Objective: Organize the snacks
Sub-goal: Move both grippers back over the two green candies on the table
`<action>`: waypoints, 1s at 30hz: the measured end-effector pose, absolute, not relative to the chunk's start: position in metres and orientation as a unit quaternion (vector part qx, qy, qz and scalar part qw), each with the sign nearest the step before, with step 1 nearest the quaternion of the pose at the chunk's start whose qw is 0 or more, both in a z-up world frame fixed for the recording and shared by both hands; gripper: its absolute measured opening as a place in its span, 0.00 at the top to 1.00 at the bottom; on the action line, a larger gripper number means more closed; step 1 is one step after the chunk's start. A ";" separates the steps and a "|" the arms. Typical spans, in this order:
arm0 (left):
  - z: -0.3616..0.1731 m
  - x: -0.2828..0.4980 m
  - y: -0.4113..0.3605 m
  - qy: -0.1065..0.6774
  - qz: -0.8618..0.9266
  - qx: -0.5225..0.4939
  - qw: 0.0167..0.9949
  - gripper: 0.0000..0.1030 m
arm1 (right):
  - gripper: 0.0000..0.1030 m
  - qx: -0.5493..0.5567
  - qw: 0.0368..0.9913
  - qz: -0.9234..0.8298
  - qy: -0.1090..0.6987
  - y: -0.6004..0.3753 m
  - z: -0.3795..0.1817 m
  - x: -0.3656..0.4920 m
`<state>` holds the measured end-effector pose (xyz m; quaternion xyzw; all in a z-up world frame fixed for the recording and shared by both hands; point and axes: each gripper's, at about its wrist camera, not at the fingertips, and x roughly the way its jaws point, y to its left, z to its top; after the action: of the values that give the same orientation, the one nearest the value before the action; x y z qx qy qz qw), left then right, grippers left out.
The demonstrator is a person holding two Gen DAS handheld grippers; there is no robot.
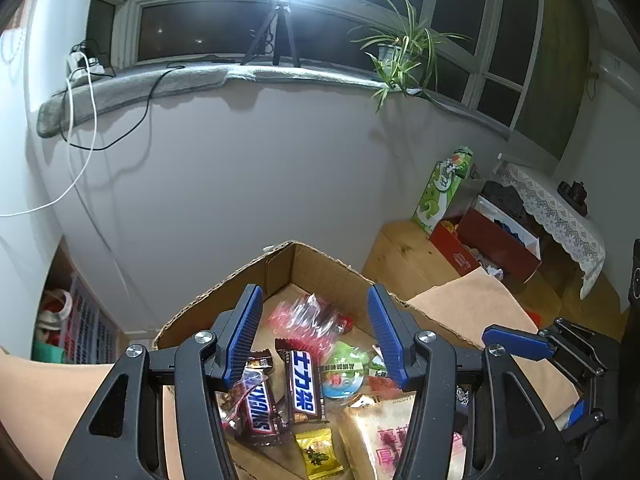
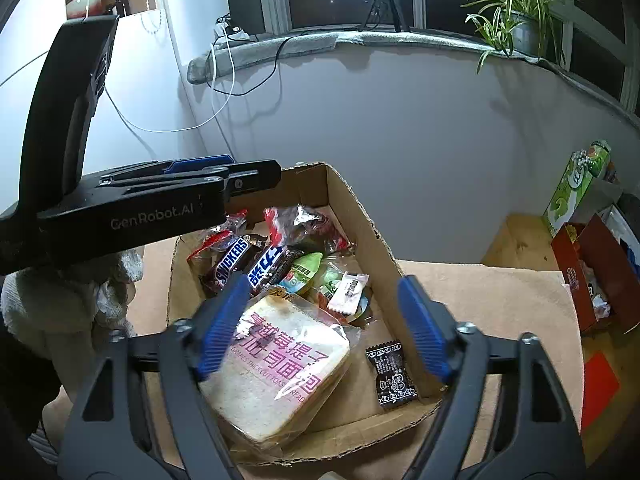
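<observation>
The bagged toast slice (image 2: 280, 364), nearest the right gripper (image 2: 320, 328), lies in the cardboard box (image 2: 360, 208) under its spread, empty jaws; pink Chinese print and "THICK CUT TOAST" show on the wrapper. Beyond it sit two Snickers bars (image 2: 232, 262), one lettered in Chinese, jelly cups (image 2: 306, 272) and a black sachet (image 2: 394, 376). The left gripper (image 1: 316, 336), marked "GenRobot.AI", hangs open and empty over the same box. The snacks look gathered; any next pick would call for closing squarely on one packet.

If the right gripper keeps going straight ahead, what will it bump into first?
Probably the bagged toast. The open right gripper points down into the cardboard box, with the toast between its fingers, though depth is hard to judge.
</observation>
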<state>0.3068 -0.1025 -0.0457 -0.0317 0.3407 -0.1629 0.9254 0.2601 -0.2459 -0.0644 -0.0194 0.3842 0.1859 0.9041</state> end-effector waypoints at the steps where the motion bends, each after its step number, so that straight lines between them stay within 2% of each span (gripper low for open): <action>1: -0.045 0.306 -0.102 0.341 -0.163 -0.031 0.926 0.48 | 0.17 -0.021 0.904 0.186 0.384 -0.245 -0.064 0.259; 30: -0.012 0.258 -0.084 0.311 -0.160 -0.029 0.936 0.45 | 0.17 -0.052 0.906 0.193 0.372 -0.221 -0.045 0.215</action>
<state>0.2576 -0.0838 -0.0124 -0.0289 0.3113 -0.1598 0.9363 0.2149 -0.2208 -0.0449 -0.0520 0.3723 0.1931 0.9063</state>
